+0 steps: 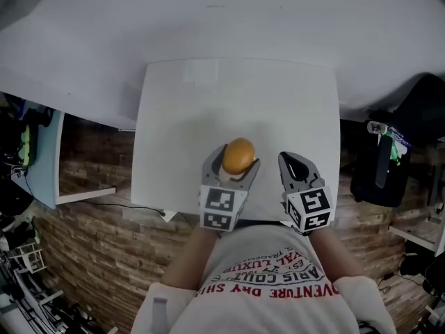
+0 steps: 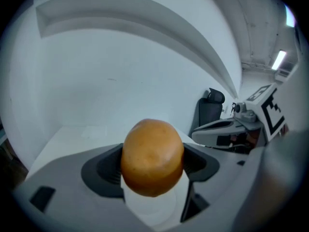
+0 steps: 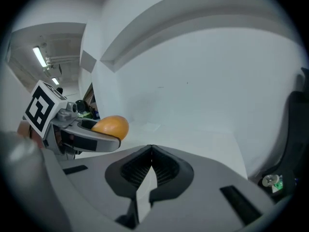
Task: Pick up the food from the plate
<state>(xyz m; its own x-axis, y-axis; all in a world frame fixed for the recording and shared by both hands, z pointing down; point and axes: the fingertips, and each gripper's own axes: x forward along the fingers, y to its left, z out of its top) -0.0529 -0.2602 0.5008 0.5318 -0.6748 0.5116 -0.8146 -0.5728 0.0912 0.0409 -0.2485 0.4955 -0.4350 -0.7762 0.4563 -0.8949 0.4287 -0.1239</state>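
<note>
We fear the food (image 2: 152,156), pinched only at its sides between the fingers of the left gripper (image 1: 232,165), may slip out if tilted; the right gripper (image 3: 151,151) is closed on nothing.

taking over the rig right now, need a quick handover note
Left gripper: shut on the round orange-brown food, over the white table.
Right gripper: shut, empty, just to the right of the left one.
Done: food is gripped.
Left: probably only lifting it clear. No plate can be made out for certain in any view.
</note>
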